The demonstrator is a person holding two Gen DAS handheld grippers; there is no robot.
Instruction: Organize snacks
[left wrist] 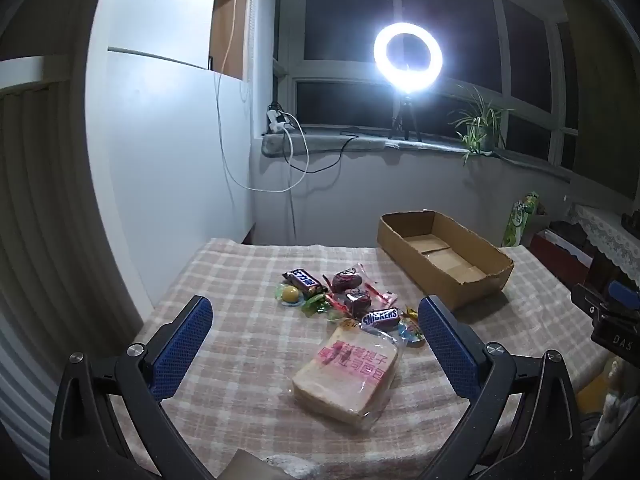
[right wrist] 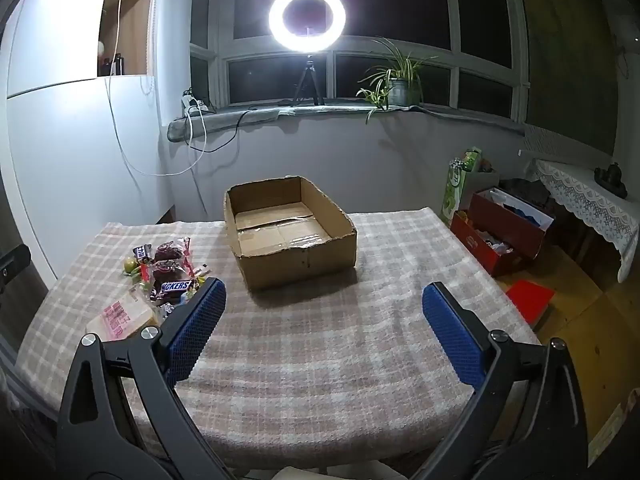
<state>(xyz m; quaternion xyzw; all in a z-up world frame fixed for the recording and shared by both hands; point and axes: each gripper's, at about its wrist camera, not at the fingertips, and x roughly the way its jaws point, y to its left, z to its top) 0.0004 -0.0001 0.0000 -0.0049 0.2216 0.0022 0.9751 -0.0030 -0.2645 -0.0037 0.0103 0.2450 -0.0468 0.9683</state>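
A pile of snacks lies on the checked tablecloth [left wrist: 224, 280]: a bagged bread slice [left wrist: 346, 380] with pink print, a Snickers bar [left wrist: 380, 317], a second chocolate bar [left wrist: 303, 281], dark wrapped cakes [left wrist: 346, 282] and small candies [left wrist: 290, 294]. An open, empty cardboard box [left wrist: 444, 258] stands behind them to the right. My left gripper [left wrist: 314, 312] is open above the table, the bread between its blue pads. My right gripper [right wrist: 322, 298] is open and empty in front of the box [right wrist: 290, 230]; the snacks [right wrist: 168, 276] and bread [right wrist: 120, 318] lie to its left.
A ring light [right wrist: 307, 18] on a tripod and a potted plant [right wrist: 396, 80] stand on the windowsill. Cables [left wrist: 296, 148] hang on the wall. Red boxes [right wrist: 500, 232] and a green bag [right wrist: 460, 184] sit on the floor right of the table.
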